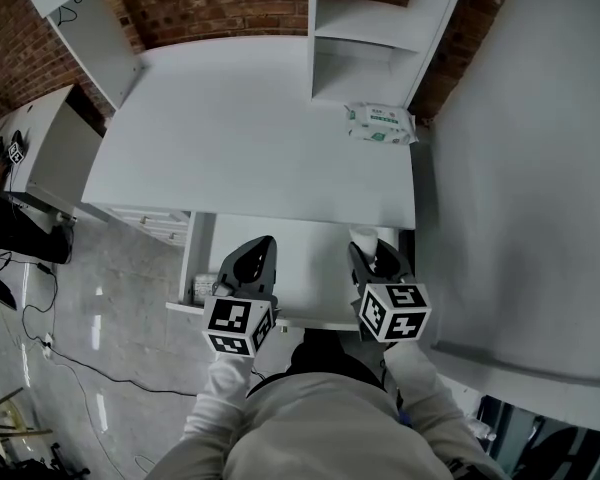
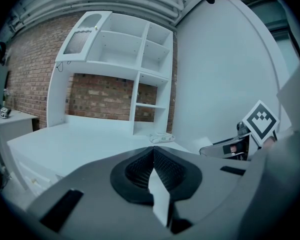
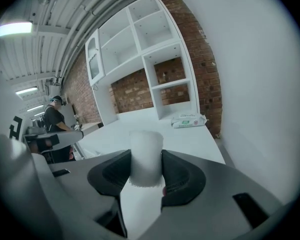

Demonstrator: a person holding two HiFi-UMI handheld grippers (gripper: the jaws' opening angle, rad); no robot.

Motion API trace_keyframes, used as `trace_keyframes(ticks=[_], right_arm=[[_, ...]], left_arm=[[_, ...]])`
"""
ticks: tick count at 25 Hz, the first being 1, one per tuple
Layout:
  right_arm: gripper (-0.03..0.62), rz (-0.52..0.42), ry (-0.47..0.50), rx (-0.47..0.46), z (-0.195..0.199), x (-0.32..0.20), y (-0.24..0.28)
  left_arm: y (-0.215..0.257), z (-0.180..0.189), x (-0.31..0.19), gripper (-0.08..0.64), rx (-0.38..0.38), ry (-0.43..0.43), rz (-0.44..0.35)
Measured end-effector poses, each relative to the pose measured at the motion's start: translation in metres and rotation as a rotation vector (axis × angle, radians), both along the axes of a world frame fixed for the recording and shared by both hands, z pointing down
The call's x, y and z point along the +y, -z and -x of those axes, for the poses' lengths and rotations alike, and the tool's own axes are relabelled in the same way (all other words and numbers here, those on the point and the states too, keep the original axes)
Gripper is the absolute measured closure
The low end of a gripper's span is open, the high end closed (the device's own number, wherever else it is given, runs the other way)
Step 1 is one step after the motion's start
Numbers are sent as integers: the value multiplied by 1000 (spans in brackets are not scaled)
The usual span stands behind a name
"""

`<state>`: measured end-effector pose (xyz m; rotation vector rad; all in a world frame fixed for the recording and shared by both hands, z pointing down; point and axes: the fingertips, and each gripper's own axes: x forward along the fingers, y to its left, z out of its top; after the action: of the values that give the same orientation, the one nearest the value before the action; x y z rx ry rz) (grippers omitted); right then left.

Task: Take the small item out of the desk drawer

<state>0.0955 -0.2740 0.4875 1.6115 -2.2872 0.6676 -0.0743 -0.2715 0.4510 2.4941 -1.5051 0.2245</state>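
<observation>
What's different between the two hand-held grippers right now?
The right gripper clamps a small white item; the left gripper holds nothing. The right gripper's jaws stand apart around it; the left gripper's jaws are pressed together. Both hang over the open drawer.

You work on a smooth, matt white surface (image 1: 250,138), backed by a rough red-brown brick wall (image 1: 210,3). The wipes packet (image 1: 380,123) is wrapped in glossy plastic film. The grey floor (image 1: 110,298) is polished and reflective. On the right gripper (image 3: 146,160), the fingers (image 3: 182,176) carry black, ribbed, matt pads in a smooth grey plastic-looking shell. The small white item (image 3: 146,144) looks matt and faintly frosted.
</observation>
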Motion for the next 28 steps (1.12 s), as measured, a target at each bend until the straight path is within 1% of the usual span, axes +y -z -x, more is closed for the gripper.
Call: trace_keyframes(ticks=[9, 15, 21, 28], right_arm=[[393, -112, -2, -77, 2, 13, 43], [394, -180, 3, -90, 4, 20, 63], [399, -207, -8, -93, -1, 27, 67], [399, -191, -29, -113, -3, 27, 62]], left_arm=[[2, 1, 4, 541, 6, 8, -9], [6, 1, 7, 541, 5, 6, -22], [9, 1, 12, 541, 7, 4, -29], [10, 4, 13, 541, 8, 4, -32]])
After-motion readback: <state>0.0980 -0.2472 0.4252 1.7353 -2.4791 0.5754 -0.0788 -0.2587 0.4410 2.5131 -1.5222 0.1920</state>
